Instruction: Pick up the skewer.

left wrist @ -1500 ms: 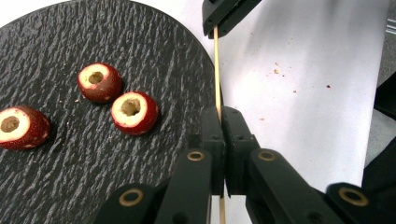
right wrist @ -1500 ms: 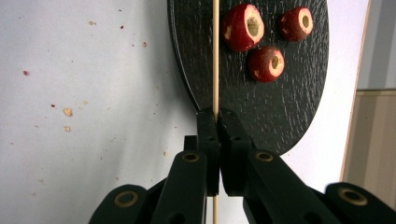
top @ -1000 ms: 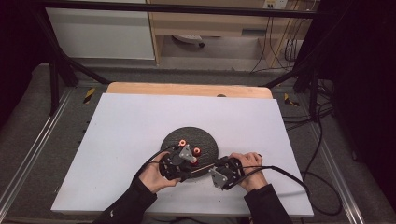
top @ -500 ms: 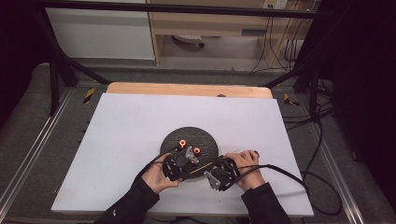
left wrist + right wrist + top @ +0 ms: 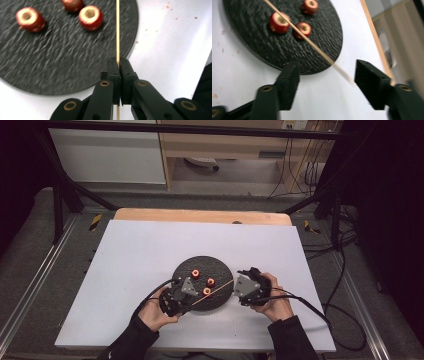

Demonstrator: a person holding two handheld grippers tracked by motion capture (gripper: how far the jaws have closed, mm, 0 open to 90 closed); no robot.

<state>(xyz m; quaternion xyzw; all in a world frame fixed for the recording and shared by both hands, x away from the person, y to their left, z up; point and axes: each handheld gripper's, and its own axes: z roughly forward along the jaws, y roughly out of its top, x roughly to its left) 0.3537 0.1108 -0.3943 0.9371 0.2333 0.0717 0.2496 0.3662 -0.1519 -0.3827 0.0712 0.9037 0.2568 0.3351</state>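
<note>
A black round plate (image 5: 220,270) on the white table holds three red cored fruit pieces (image 5: 195,274). My left gripper (image 5: 189,299) sits at the plate's near left edge, shut on a thin wooden skewer (image 5: 215,290) that slants across the plate toward the right. In the left gripper view the jaws (image 5: 119,62) pinch the skewer (image 5: 117,30), with fruit pieces (image 5: 90,17) beyond. My right gripper (image 5: 239,289) is at the plate's right edge. Its jaws (image 5: 328,70) have just been opening, and the skewer's tip (image 5: 342,72) lies loose between them, untouched.
The white table top (image 5: 150,250) spreads wide to the left and beyond the plate. A wooden strip (image 5: 200,215) runs along the far edge. Black cables (image 5: 310,307) trail from the right gripper off the table's right side.
The right gripper opened and let go of the skewer's end, drawing back up and to the right. The left gripper shifted a little left, still pinching the skewer.
</note>
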